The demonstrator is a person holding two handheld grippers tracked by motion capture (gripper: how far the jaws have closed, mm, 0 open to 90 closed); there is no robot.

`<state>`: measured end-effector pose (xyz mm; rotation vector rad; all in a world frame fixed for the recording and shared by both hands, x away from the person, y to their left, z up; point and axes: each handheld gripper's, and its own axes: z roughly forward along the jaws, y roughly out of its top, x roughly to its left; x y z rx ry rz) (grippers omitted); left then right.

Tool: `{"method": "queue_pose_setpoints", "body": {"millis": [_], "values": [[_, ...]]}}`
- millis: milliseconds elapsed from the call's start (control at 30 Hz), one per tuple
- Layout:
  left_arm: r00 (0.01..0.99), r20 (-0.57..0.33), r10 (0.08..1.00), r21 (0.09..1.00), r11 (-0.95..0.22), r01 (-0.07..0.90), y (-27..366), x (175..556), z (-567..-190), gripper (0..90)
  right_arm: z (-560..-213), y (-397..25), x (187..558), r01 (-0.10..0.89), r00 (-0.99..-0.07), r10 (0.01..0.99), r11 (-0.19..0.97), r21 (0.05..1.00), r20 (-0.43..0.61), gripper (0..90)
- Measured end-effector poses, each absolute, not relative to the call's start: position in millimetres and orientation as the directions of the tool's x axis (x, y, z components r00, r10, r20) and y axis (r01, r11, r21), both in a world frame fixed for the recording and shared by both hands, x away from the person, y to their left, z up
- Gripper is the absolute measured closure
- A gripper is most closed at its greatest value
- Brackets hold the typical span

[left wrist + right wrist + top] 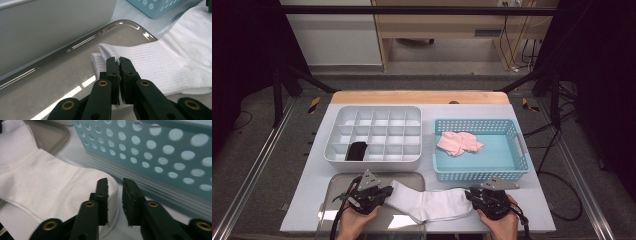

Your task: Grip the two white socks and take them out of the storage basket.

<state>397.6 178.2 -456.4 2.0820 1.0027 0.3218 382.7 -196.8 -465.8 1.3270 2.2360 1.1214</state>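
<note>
High view – sock: a white sock (432, 204) is laid flat at the near edge of the worktop (312, 180), its cuff on a shiny metal tray (404, 176), its toe toward the blue basket (512, 172).
High view – tongs: the left tongs (379, 192) are set at the cuff, the right tongs (472, 196) at the toe.
High view – surroundings: a white divided organiser (377, 131) with a black item (357, 151) in one near cell is seen behind the tray; pink socks (458, 142) are lying in the basket.
High view – room: a dark frame, cables and grey floor are seen around the worktop.
Left gripper view – state: the jaws are pressed together at the ribbed cuff (150, 65); whether fabric is caught between them cannot be told.
Left gripper view – risk: if only one layer is caught, the cuff could be slipped free when lifted; the smooth tray gives no friction.
Right gripper view – state: the jaws are spread slightly, with the toe (75, 185) under the left one and nothing pinched.
Right gripper view – risk: the perforated basket wall (160, 152) stands just beside the jaws, so it could be knocked on closing, or the toe edge missed altogether.
Surface: a pale, smooth sheet is laid over the wooden worktop.
</note>
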Motion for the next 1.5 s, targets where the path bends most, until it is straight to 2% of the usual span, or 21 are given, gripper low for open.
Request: {"method": "queue_pose_setpoints", "body": {"millis": [133, 400, 667, 733, 800, 933, 1000, 1133, 1267, 1333, 1500], "values": [[0.653, -0.105, 0.750, 0.741, -0.379, 0.554, 178, 399, -458, 85.7, -466, -197, 384, 0.611, -0.524, 0.844, 0.279, 0.741, 0.115, 88.9], [0.661, -0.128, 0.739, 0.774, -0.343, 0.533, 185, 392, -446, 85.8, -454, -203, 371, 0.587, -0.539, 0.829, 0.243, 0.772, 0.149, 90.0], [0.648, -0.111, 0.753, 0.739, -0.373, 0.561, 182, 399, -459, 85.4, -466, -198, 378, 0.639, -0.521, 0.842, 0.275, 0.718, 0.141, 88.5], [0.642, -0.096, 0.761, 0.742, -0.375, 0.555, 182, 399, -460, 82.3, -469, -198, 379, 0.650, -0.517, 0.844, 0.278, 0.707, 0.142, 85.8], [0.630, -0.097, 0.771, 0.753, -0.357, 0.553, 184, 398, -459, 72.8, -470, -199, 377, 0.654, -0.510, 0.848, 0.270, 0.707, 0.148, 82.7], [0.620, -0.093, 0.779, 0.752, -0.352, 0.557, 191, 391, -458, 60.8, -468, -203, 374, 0.645, -0.500, 0.853, 0.252, 0.721, 0.149, 75.9], [0.617, -0.109, 0.780, 0.748, -0.345, 0.567, 193, 388, -461, 59.3, -472, -203, 375, 0.650, -0.497, 0.856, 0.261, 0.713, 0.140, 74.6], [0.608, -0.133, 0.783, 0.724, -0.342, 0.599, 194, 389, -470, 59.8, -473, -201, 375, 0.655, -0.500, 0.856, 0.271, 0.706, 0.135, 73.1], [0.610, -0.161, 0.776, 0.715, -0.334, 0.614, 191, 389, -472, 67.8, -475, -196, 377, 0.667, -0.516, 0.849, 0.315, 0.675, 0.113, 73.5], [0.606, -0.158, 0.779, 0.714, -0.334, 0.615, 190, 389, -472, 68.9, -476, -194, 377, 0.666, -0.522, 0.845, 0.316, 0.676, 0.118, 74.5], [0.601, -0.163, 0.782, 0.714, -0.327, 0.619, 188, 391, -472, 74.9, -476, -194, 378, 0.671, -0.535, 0.831, 0.311, 0.673, 0.150, 85.9]]}}
